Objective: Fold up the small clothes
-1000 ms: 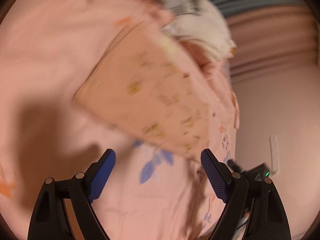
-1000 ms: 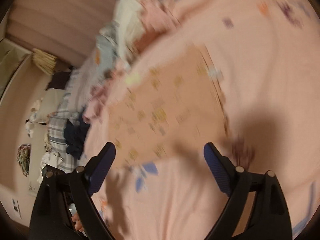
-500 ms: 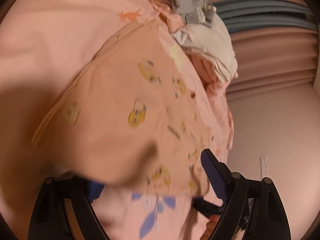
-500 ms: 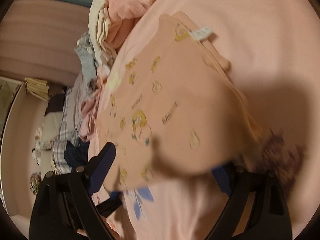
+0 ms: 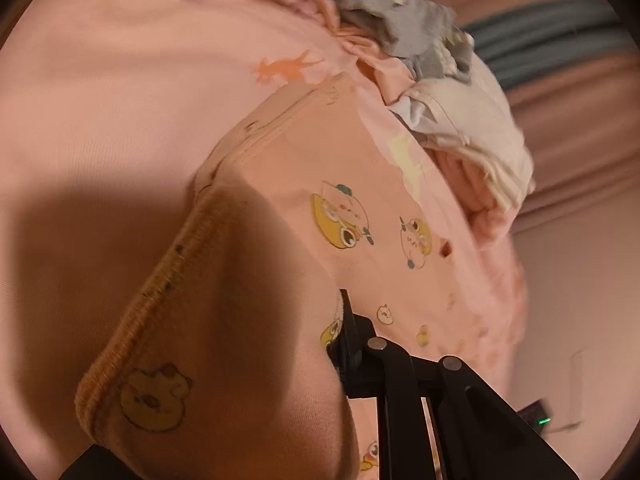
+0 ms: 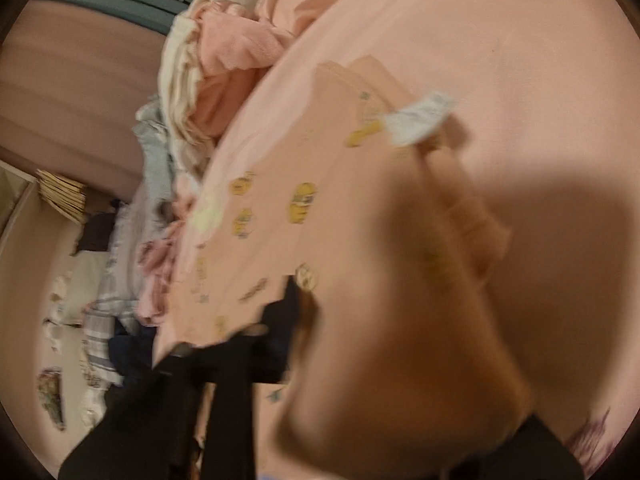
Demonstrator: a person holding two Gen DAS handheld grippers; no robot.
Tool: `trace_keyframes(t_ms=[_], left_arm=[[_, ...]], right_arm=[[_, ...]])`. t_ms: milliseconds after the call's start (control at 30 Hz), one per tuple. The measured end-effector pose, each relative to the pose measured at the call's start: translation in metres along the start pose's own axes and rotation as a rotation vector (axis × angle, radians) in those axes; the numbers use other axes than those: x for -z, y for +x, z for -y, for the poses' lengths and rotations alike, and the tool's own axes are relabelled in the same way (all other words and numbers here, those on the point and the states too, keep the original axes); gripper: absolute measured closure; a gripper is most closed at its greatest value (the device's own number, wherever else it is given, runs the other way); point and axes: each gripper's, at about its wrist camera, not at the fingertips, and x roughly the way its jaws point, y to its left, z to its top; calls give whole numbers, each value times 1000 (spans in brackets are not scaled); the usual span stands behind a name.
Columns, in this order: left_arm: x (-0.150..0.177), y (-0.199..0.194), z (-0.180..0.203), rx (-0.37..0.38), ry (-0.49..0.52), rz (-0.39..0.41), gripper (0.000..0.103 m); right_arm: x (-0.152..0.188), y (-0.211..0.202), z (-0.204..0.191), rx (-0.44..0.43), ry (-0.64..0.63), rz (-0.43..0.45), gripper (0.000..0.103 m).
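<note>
A small peach garment (image 5: pixel 304 208) printed with yellow cartoon animals lies on the pink bed sheet (image 5: pixel 100 112). My left gripper (image 5: pixel 320 344) is shut on the garment's near edge by its ribbed hem; the cloth bulges up and hides the left finger. In the right wrist view the same garment (image 6: pixel 304 184), with a white label (image 6: pixel 420 118), is pinched by my right gripper (image 6: pixel 320 312). The cloth drapes over the right gripper's right finger. The view is blurred.
A pile of other clothes (image 5: pixel 452 92), grey, white and pink, lies beyond the garment; it also shows in the right wrist view (image 6: pixel 216 64). Striped and dark clothes (image 6: pixel 116 320) lie off the bed edge. Curtains (image 5: pixel 576 128) hang behind.
Both grippers moved in on the garment's near edge and closed on it. The edge now rises and bunches over the fingers.
</note>
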Motion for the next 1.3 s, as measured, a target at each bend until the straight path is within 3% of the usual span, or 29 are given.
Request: trace_keyframes(t_ms=[100, 267, 533, 633, 733, 867, 1033, 1200, 1300], left_arm=[[7, -11, 16, -61, 80, 39, 93], [8, -43, 16, 53, 43, 6, 93], [75, -122, 11, 84, 128, -56, 93], [110, -131, -11, 37, 137, -103, 93], [128, -130, -31, 41, 88, -105, 93], [133, -138, -42, 53, 58, -109, 93], [131, -161, -44, -46, 146, -7, 93], [133, -156, -61, -73, 151, -26, 93], [132, -159, -64, -76, 146, -35, 93]], right_arm=[[-5, -1, 4, -41, 21, -23, 94], [-7, -28, 7, -149, 28, -59, 95], [44, -99, 5, -143, -120, -151, 94], [74, -117, 22, -100, -122, -201, 93], [99, -121, 43, -35, -82, -246, 88], [111, -138, 61, -14, -38, -203, 93], [119, -164, 56, 120, -138, -147, 94], [129, -173, 53, 257, -253, -107, 94], [129, -179, 57, 293, -276, -92, 94]])
